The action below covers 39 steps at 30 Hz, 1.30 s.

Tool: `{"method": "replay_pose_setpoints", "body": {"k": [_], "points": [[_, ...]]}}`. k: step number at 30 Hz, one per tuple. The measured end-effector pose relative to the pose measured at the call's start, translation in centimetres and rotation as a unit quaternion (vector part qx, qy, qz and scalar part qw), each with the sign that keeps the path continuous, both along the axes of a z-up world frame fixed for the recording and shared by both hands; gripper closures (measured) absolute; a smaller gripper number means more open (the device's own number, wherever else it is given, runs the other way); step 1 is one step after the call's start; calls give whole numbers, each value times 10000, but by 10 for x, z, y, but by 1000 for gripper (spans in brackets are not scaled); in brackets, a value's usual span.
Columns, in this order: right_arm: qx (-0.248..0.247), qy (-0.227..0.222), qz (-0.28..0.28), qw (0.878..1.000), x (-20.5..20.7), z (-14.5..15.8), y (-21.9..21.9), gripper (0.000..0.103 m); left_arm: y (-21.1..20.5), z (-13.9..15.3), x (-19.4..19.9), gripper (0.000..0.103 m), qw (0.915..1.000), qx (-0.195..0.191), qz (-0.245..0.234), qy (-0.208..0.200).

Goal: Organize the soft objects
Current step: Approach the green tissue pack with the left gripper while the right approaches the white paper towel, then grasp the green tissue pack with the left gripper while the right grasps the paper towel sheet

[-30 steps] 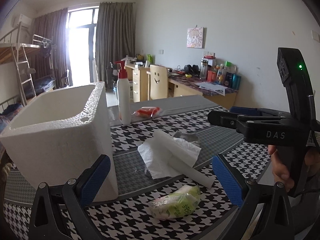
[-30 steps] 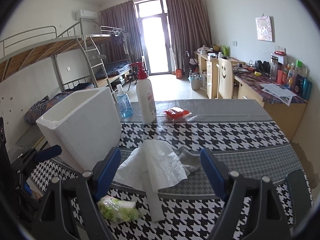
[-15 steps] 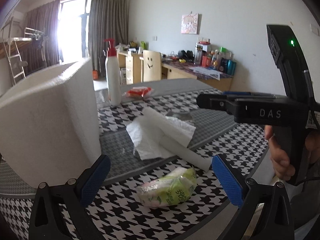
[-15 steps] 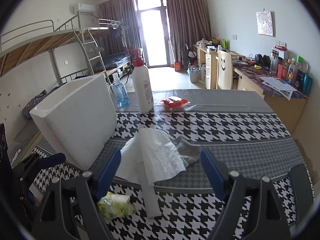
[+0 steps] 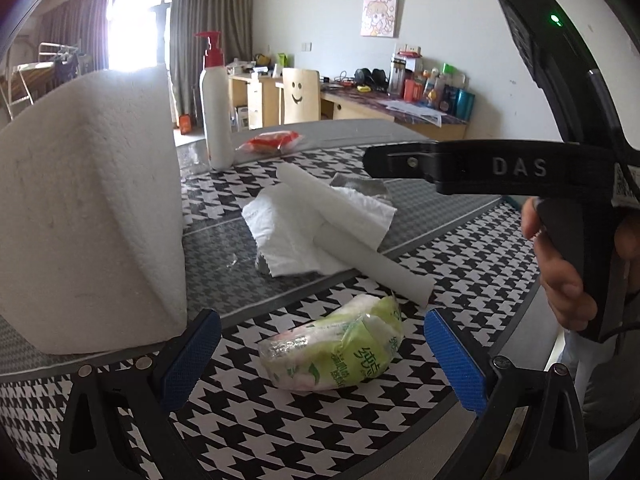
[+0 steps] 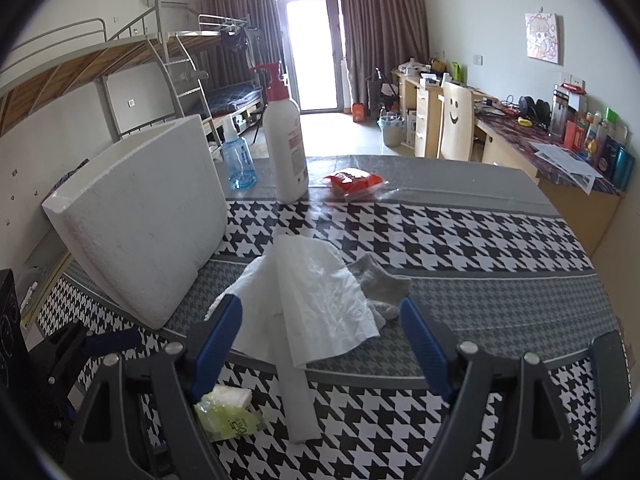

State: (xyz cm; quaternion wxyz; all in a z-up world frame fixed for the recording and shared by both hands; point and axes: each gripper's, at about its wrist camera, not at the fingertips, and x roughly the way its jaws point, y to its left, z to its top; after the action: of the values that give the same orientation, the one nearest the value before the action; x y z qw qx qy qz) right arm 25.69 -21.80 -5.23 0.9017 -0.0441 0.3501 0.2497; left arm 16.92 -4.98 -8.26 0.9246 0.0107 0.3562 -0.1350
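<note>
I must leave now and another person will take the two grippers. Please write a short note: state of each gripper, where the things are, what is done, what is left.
Left gripper: open, empty, the green tissue pack lies on the table between its fingers, not gripped.
Right gripper: open, empty, above the white paper towel.
The grey sock lies partly under the towel. The white foam box stands to the left of them on the table.
Done: nothing visibly put away.
Left: tissue pack, towel and sock, probably into the box.

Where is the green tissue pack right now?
The green tissue pack lies on the houndstooth tablecloth at the near edge, between the open left gripper fingers, just before the white roll.
</note>
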Motion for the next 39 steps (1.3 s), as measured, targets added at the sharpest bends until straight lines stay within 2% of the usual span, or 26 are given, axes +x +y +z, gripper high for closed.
{"method": "replay_pose_setpoints", "body": {"k": [10, 14, 25, 28, 33, 39], "points": [[-163, 162, 180, 9996, 13, -7, 16, 26, -5, -7, 8, 2, 9999, 121, -55, 67], [-274, 172, 209, 9993, 18, -9, 21, 26, -12, -10, 11, 6, 9994, 306, -136, 12], [-442, 352, 300, 9980, 38, -19, 33, 26, -14, -19, 18, 7, 9986, 303, -373, 204], [-597, 361, 361, 9969, 42, -23, 41, 26, -16, -23, 19, 17, 9981, 262, -441, 346], [-620, 381, 404, 9965, 49, -25, 48, 28, -12, -28, 26, 21, 9975, 146, -399, 567], [-671, 421, 404, 9960, 53, -29, 52, 29, -10, -24, 25, 32, 9976, 140, -422, 534]]}}
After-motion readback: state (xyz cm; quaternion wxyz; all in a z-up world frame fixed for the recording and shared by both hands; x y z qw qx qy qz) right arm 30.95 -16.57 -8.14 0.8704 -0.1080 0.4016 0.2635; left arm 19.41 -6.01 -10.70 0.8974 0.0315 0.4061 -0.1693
